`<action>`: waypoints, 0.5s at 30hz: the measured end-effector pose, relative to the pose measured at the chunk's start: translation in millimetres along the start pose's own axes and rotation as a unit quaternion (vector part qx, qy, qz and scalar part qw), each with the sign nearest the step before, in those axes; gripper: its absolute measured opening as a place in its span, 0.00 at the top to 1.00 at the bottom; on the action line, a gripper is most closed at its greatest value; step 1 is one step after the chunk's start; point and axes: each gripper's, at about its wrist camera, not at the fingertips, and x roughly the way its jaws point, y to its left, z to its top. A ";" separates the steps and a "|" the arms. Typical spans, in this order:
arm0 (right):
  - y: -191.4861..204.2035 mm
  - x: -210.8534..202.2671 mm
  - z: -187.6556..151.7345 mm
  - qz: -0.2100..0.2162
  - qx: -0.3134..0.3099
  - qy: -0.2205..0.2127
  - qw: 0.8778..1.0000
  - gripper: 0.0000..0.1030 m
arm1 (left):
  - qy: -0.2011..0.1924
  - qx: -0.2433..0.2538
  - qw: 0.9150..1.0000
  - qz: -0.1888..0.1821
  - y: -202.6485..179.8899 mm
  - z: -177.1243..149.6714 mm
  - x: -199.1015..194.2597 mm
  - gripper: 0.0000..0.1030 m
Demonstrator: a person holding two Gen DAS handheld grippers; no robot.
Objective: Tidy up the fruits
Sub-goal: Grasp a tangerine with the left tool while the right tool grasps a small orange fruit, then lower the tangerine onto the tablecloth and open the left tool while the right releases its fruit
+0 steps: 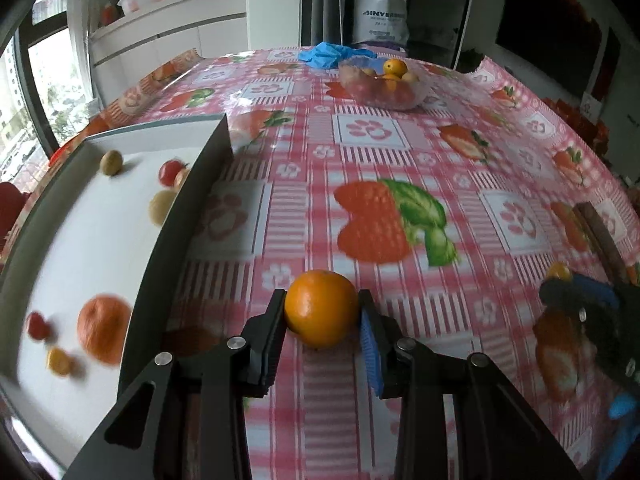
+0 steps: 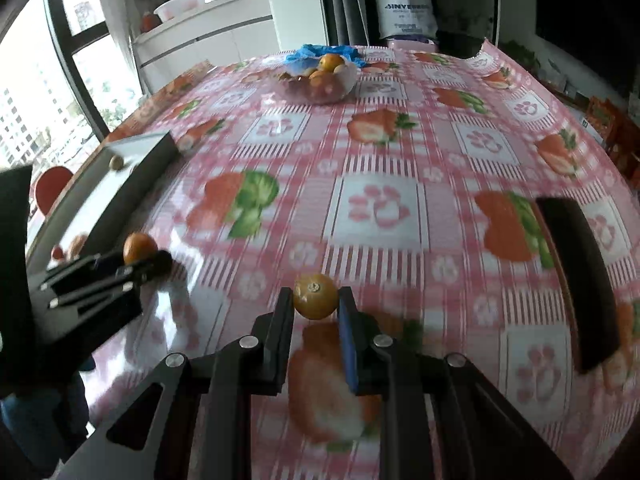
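Two fruits are in your grip at once: your left gripper (image 1: 322, 312) is closed on a large orange (image 1: 321, 307), pads pressed against both its sides, and your right gripper (image 2: 316, 300) is clamped on a smaller orange (image 2: 315, 296), stem end up. Both are held clear of the strawberry tablecloth (image 1: 400, 152), and each is pinched across its widest part, which probably keeps a round fruit from slipping out. On your left sits the white tray (image 1: 80, 240) with its dark rim, already carrying several fruits including a big orange (image 1: 104, 328), small red ones and a brownish one near the far corner; that looks like the sorting destination, which would explain your left gripper hanging just beside its wall. At the table's far end, the clear bowl (image 1: 382, 88) has more fruit left, so the job seems only partly done.
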 end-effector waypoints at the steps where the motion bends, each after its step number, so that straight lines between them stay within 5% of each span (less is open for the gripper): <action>1: 0.4 -1.3 -5.3 0.001 0.001 0.002 1.000 0.77 | 0.000 0.000 1.000 0.003 -1.0 -3.0 -2.3 0.65; 15: 2.4 -1.1 -22.1 -0.004 0.007 0.005 1.000 0.77 | 0.002 0.006 1.000 0.019 -3.7 -14.3 -10.9 0.65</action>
